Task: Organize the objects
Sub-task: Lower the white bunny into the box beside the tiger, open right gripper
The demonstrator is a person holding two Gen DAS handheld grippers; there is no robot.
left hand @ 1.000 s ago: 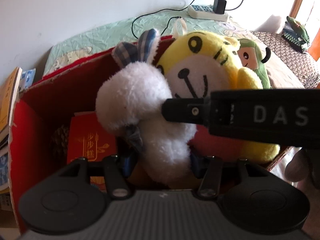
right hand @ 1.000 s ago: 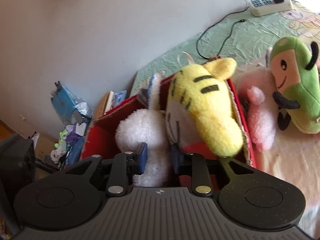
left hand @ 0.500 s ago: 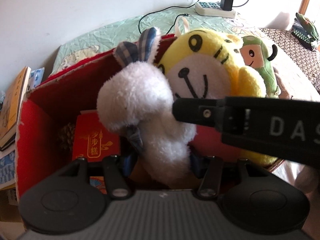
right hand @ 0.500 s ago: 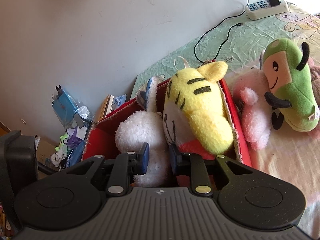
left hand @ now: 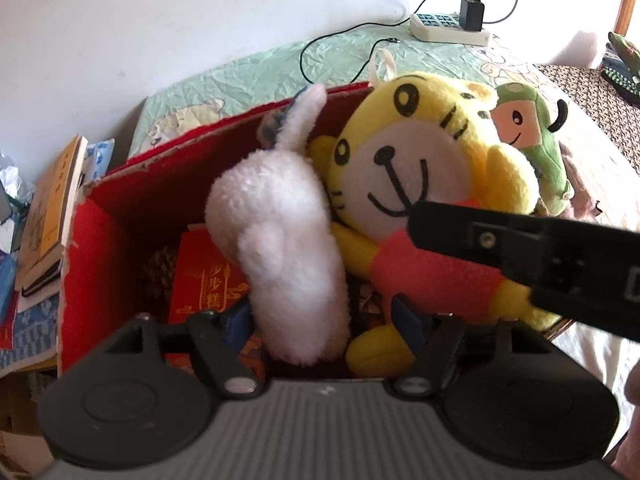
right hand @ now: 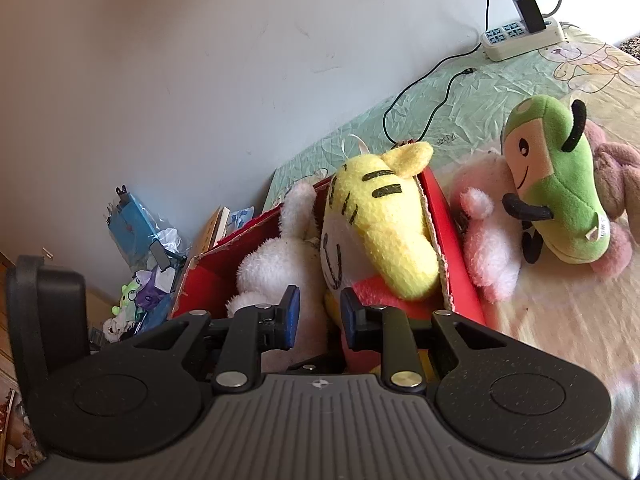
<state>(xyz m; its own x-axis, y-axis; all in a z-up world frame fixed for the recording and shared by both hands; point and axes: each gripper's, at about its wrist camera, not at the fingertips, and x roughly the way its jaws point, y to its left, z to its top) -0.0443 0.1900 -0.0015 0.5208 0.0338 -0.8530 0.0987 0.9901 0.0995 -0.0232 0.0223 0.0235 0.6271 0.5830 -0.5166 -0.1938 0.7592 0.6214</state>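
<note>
A white plush rabbit (left hand: 280, 232) and a yellow tiger plush (left hand: 416, 184) stand in a red cardboard box (left hand: 92, 248). My left gripper (left hand: 320, 320) is open above the box; the rabbit's lower body lies between its blue pads, which stand apart from it. My right gripper (right hand: 316, 316) hovers over the box's near edge with its fingers a narrow gap apart and nothing between them. It crosses the left wrist view as a black bar (left hand: 520, 248). The rabbit (right hand: 272, 272) and tiger (right hand: 380, 232) also show in the right wrist view.
A green plush (right hand: 556, 184) and a pink plush (right hand: 484, 224) lie on the bed right of the box. A red packet (left hand: 204, 280) lies inside the box. Books (left hand: 48, 208) stand left of it. A power strip (left hand: 448, 32) and cable sit by the wall.
My left gripper has opened and drawn back, letting go of the rabbit, which has sunk lower into the box. The right gripper has pulled back to the right and a little away.
</note>
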